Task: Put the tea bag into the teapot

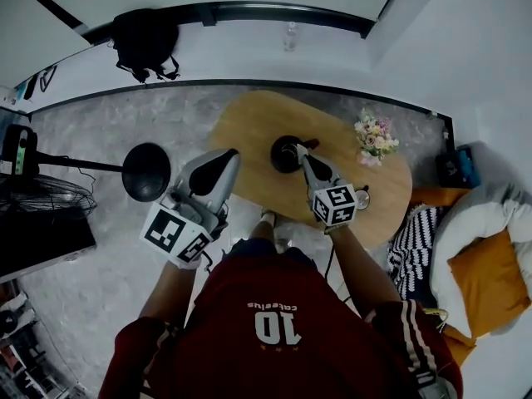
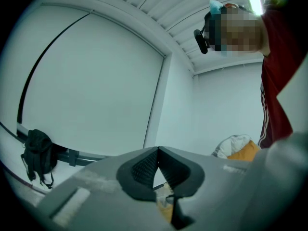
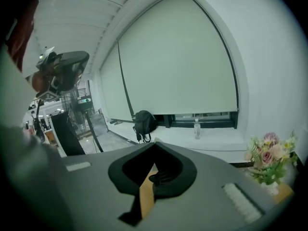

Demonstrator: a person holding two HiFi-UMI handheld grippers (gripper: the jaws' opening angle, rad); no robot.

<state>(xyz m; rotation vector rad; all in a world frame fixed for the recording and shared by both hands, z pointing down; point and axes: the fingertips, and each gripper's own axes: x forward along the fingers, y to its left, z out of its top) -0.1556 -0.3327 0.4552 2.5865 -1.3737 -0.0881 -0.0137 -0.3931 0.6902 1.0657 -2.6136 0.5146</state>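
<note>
Standing over a light wooden table [image 1: 249, 123], I hold a gripper in each hand and look steeply down past my red shirt. My left gripper [image 2: 158, 150] has its jaws pressed together at the tips, with nothing caught between the dark ribbed pads; it hangs over the near left edge of the table, pointing out level toward the wall. My right gripper [image 3: 154, 146] is closed too, tips meeting and empty, and it tilts a little downward. The black teapot [image 1: 287, 154] sits on the table just beyond the nose of the right gripper, and through the gap under those jaws I see a dark shape against a strip of wood. I cannot make out the tea bag in any view. A bunch of pink and white flowers [image 1: 376, 138] stands on the table's right side, well apart from the teapot. A black backpack [image 1: 143, 38] rests on the white sill by the window.
</note>
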